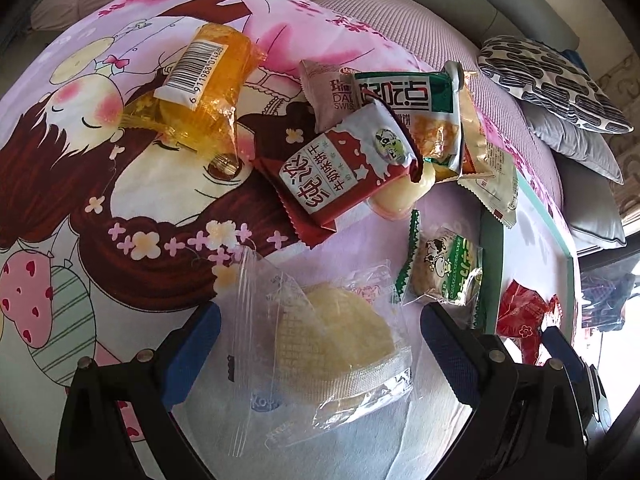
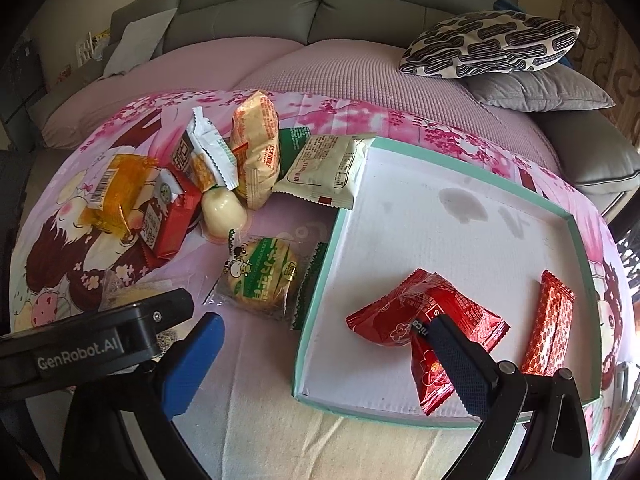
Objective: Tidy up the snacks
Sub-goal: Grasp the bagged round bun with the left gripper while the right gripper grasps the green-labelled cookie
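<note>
Snack packets lie in a pile on a pink cartoon cloth. My left gripper (image 1: pixel 320 340) is open, its fingers on either side of a clear packet of pale wafers (image 1: pixel 332 344). Beyond it lie a red milk-biscuit pack (image 1: pixel 336 176), an orange jelly pack (image 1: pixel 204 92) and a green cow-print cracker pack (image 1: pixel 444 268). My right gripper (image 2: pixel 324 344) is open above the near-left corner of a mint-rimmed white tray (image 2: pixel 316 292). The tray holds red candy packets (image 2: pixel 424 312) and a red-orange bar (image 2: pixel 548 320). The cracker pack (image 2: pixel 260 276) lies just left of the tray.
A grey sofa (image 2: pixel 320 8) runs along the back, with a black-and-white patterned cushion (image 2: pixel 492 44) on grey cushions at the right. A cream packet (image 2: pixel 324 172) rests against the tray's far-left corner. A jelly cup (image 2: pixel 222 212) stands in the pile.
</note>
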